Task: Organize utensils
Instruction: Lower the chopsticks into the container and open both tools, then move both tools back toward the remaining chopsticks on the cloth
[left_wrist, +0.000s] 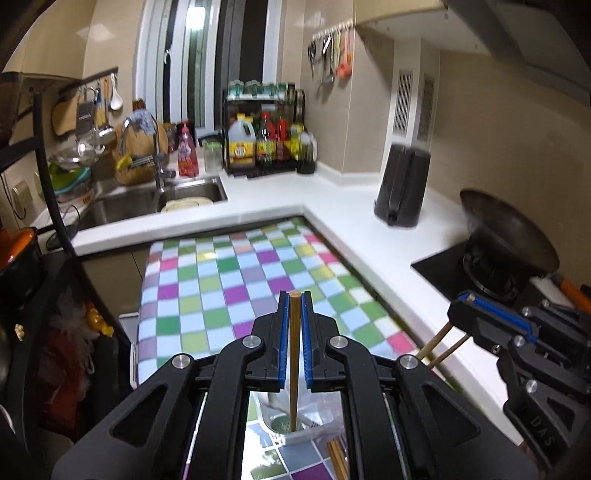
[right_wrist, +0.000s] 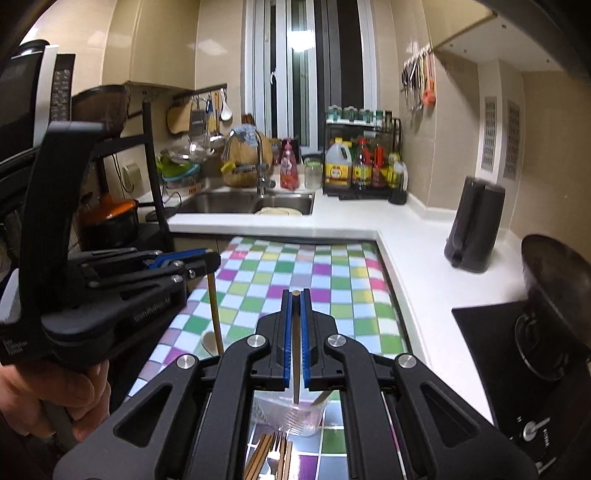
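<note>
Left gripper (left_wrist: 294, 295) clamping chopstick (left_wrist: 294, 362), tip hidden

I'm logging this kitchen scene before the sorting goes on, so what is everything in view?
Checked cloth: one, multicoloured, on the table.
Wooden spoon: one, tan, held by the left gripper.
Chopstick: one, brown, held by the right gripper.
Clear cup: one, below the right gripper.
Loose utensils: several, wood and metal, on the cloth.
Sink: one, steel, far left.
Bottle rack: one, black, by the window.
Kettle: one, black, on the counter.
Wok: one, dark, on the stove.
Left gripper: shut.
Right gripper: shut.
Hand: one, lower left.
</note>
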